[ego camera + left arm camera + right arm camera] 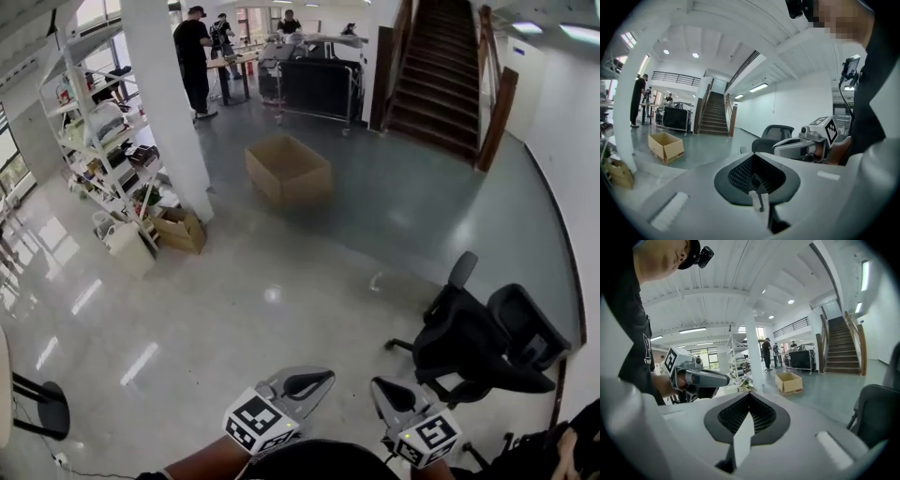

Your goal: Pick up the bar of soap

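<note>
Brown box (288,171), black chair (478,342), grey floor (281,281).

The left gripper (307,383) and the right gripper (392,397) sit side by side near the body, both with jaws closed

A cardboard box (288,171) sits on the floor (234,309) in the middle distance, just right of a pillar (169,103). A shelf rack (98,131) stands left of the pillar, with smaller boxes (180,230) at the pillar's foot. A staircase (439,75) rises at the far right, and a cart (317,86) stands left of it. Office chairs (487,342) stand near right. The left claw (314,382) and right claw (382,392) sit side by side at the near edge, left of the chairs.
</note>
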A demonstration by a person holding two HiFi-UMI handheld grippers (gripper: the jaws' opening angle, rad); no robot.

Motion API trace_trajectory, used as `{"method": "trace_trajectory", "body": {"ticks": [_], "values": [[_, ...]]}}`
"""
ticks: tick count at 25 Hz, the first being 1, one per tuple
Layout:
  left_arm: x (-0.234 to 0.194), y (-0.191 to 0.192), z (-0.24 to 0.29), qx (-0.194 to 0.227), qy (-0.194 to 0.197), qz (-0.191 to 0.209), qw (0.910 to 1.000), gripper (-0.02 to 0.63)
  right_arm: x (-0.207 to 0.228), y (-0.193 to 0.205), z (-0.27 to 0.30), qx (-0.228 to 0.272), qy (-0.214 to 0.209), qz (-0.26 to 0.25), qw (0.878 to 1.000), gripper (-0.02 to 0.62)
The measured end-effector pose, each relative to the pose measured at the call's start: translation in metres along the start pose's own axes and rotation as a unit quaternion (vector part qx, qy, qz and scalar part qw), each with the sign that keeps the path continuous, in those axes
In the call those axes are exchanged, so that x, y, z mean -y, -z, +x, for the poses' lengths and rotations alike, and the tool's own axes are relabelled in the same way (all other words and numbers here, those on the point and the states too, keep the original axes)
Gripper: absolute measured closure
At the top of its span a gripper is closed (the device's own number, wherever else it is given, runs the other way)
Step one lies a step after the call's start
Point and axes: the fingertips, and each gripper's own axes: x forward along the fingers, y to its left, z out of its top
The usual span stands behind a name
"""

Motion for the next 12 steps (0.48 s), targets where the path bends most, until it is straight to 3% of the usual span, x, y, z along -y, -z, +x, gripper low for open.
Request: {"method": "trace_trajectory", "body": {"ticks": [7, 12], "values": [[-0.123, 0.004, -0.127, 0.031, -0.119, -0.031, 0.9919, 0.600, -0.093, -0.040, 0.160, -0.016, -0.124, -0.047, 0.991, 0.589], [-0.183, 0.028, -0.213, 0.038, -0.221, -0.050, 0.9732, 0.600, -0.164, -0.041, 0.248, -0.036, -0.229, -0.074, 0.970, 0.589]]}}
